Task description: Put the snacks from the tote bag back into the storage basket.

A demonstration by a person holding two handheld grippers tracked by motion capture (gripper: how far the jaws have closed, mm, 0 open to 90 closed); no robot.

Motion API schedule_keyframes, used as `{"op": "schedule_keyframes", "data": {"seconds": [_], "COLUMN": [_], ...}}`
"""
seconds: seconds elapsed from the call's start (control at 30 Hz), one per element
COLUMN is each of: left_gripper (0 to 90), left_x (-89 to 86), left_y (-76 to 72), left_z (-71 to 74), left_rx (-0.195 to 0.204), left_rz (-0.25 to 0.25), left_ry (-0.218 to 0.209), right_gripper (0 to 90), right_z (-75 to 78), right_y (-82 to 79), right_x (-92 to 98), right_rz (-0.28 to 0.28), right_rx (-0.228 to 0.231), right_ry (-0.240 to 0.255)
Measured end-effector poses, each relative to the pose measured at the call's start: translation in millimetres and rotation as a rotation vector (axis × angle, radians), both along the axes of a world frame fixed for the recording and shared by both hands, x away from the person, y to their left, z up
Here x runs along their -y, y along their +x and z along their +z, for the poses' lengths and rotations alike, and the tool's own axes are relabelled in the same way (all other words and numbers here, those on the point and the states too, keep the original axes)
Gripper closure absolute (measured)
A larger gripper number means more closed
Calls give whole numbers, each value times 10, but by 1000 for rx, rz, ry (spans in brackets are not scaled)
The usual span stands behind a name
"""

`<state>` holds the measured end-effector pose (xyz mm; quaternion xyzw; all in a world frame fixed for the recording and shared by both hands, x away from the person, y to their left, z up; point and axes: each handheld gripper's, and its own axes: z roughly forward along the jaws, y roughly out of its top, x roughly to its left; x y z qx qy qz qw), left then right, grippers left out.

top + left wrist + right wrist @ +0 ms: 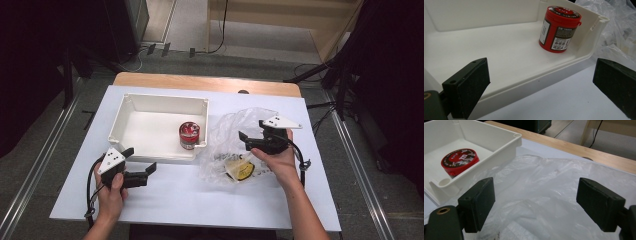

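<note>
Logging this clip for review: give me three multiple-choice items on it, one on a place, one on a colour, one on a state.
1. Where does the small red round jar stand?
A. inside the white plastic tray
B. on the bare table
C. in the bag

2. What colour is the jar's body?
A. blue
B. red
C. green

3. How is the right gripper?
A. shut on the bag
B. shut, empty
C. open above the clear crumpled plastic bag

Key: 1 A, the jar sits in the tray's corner; 2 B, the left gripper view shows red; 3 C, its jaws stand apart over the bag.
</note>
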<state>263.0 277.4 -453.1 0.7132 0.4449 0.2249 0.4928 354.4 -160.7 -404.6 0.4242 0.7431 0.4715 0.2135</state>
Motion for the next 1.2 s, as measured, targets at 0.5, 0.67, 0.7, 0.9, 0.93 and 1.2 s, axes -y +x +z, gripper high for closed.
{"op": "schedule_keyframes", "data": {"seconds": [0.5, 0.67, 0.7, 0.9, 0.93, 1.2], "left_gripper": [11, 11, 11, 11, 11, 11], "left_x": [37, 18, 12, -10, -14, -31], "left_y": [4, -20, -24, -34, -33, -40], "left_z": [10, 14, 15, 20, 19, 28], "left_rx": [4, 3, 2, 7, 7, 9], "left_rz": [-9, -2, 2, 12, 13, 15], "left_ry": [2, 6, 4, -2, -3, -6], "right_gripper": [160, 160, 160, 160, 160, 160], "right_z": [-87, -91, -94, -106, -109, -146], "right_y": [-168, -235, -251, -368, -386, -500], "right_x": [405, 510, 527, 631, 649, 831], "right_rz": [-66, -70, -72, -76, -78, -116], "right_rx": [-14, -8, -6, 11, 14, 29], "right_ry": [7, 14, 18, 25, 28, 41]}}
